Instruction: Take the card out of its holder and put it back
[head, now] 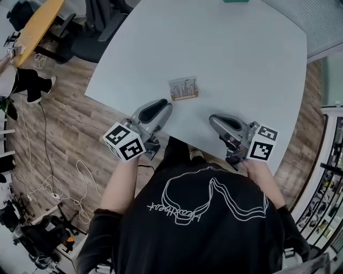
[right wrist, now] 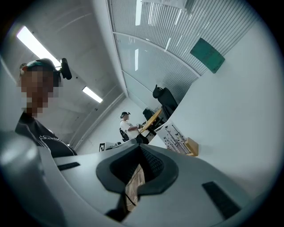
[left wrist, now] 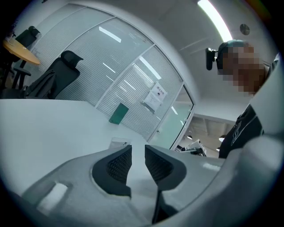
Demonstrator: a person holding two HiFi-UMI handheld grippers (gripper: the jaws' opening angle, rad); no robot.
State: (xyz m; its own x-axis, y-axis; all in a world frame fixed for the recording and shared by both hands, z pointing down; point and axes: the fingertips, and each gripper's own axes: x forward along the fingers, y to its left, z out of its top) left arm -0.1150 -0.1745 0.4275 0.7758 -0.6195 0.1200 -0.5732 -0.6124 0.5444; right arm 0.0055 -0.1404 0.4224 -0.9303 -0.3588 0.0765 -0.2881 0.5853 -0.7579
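Both grippers wait at the near edge of the table [head: 230, 59], and the card is not yet taken.

I hold my left gripper [head: 164, 106] with its jaws a little apart and empty, and my right gripper [head: 215, 120] with its jaws together and empty. Both sit low and aim at the card [head: 183, 86]. It stands upright in its wooden holder [head: 185, 97] just beyond their tips, so I judge this a line-up for the pull. Nothing lies between. A green thing [head: 236, 1] sits at the far edge, well apart, and cables [head: 51, 176] trail on the floor to the left.
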